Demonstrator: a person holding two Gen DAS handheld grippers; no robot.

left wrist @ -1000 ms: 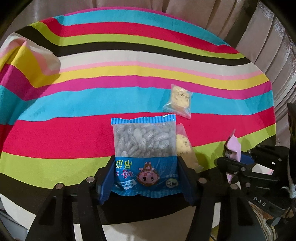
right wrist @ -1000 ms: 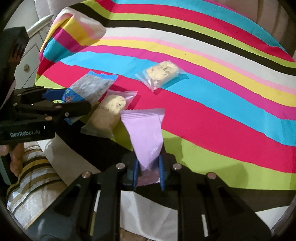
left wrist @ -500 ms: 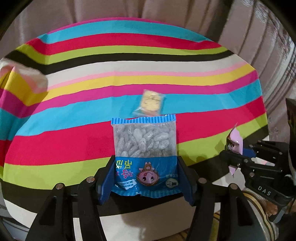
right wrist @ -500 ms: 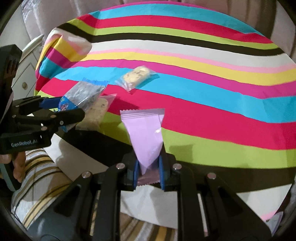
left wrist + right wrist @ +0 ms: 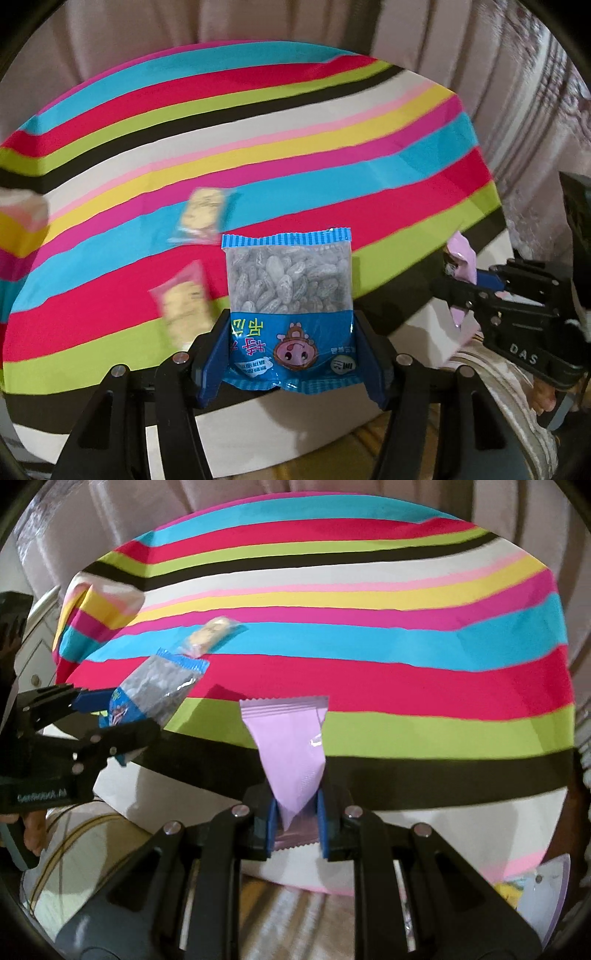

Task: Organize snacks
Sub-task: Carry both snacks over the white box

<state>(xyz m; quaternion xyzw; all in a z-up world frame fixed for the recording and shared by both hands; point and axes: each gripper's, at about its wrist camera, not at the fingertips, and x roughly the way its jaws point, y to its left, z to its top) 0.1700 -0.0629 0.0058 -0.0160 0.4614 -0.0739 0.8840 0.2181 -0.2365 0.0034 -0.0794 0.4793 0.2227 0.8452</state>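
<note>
The blue seed packet stands upright in the left gripper, whose jaws are clamped on the printed lower half, the clear window of seeds rising above the fingertips. Off to that gripper's right, the pink sachet is pinched at its narrow lower end by the right gripper, jaws closed tight on it, so the wide crimped top fans out ahead of the tips. Both packets hang clear of the striped tablecloth, at or just short of its near edge. Two clear-wrapped biscuit packs lie on the cloth ahead and left of the left gripper: a nearer one just beside its left finger and a farther one well beyond, both blurred. The step in hand looks like carrying the two held packets off to be grouped; no container shows. To do it well, keep each clamp firm and the packets upright, keep the tongs apart so the wrappers do not brush, and release only once each packet rests on a surface.
</note>
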